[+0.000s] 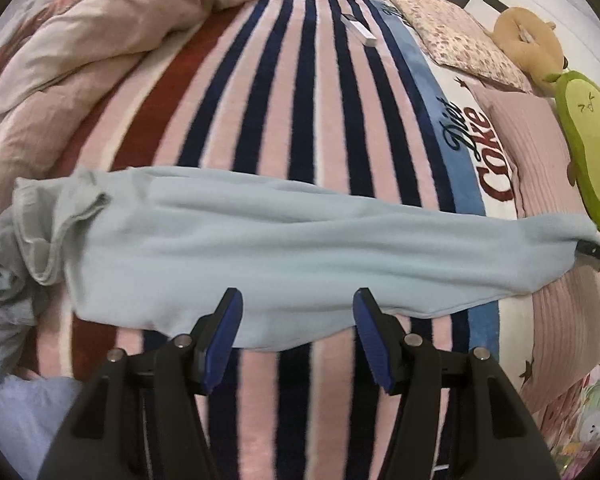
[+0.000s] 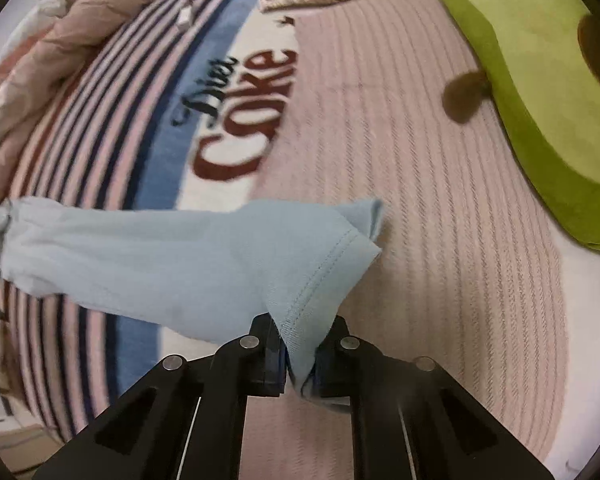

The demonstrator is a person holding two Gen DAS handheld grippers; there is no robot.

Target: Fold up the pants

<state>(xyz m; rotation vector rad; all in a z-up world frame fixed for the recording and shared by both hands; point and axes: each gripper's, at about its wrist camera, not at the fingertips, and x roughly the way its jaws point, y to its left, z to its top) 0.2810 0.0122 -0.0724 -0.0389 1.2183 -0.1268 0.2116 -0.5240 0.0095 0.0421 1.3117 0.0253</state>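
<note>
The bed is covered by a striped blanket (image 1: 284, 92) on which "Diet Coke" (image 1: 480, 148) is printed. The light blue pants (image 1: 260, 248) are stretched left to right across it. Their hem is clenched in the right tool (image 2: 300, 360); the left tool (image 1: 298, 340) is held released near the pants' near edge.

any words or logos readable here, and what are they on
"Diet Coke": on the white band of the striped blanket, "Diet" in dark script and "Coke" in red; also seen in the right wrist view.
Dark stitched script on the blue stripe farther up the blanket: too small to read.
No other readable text.
</note>
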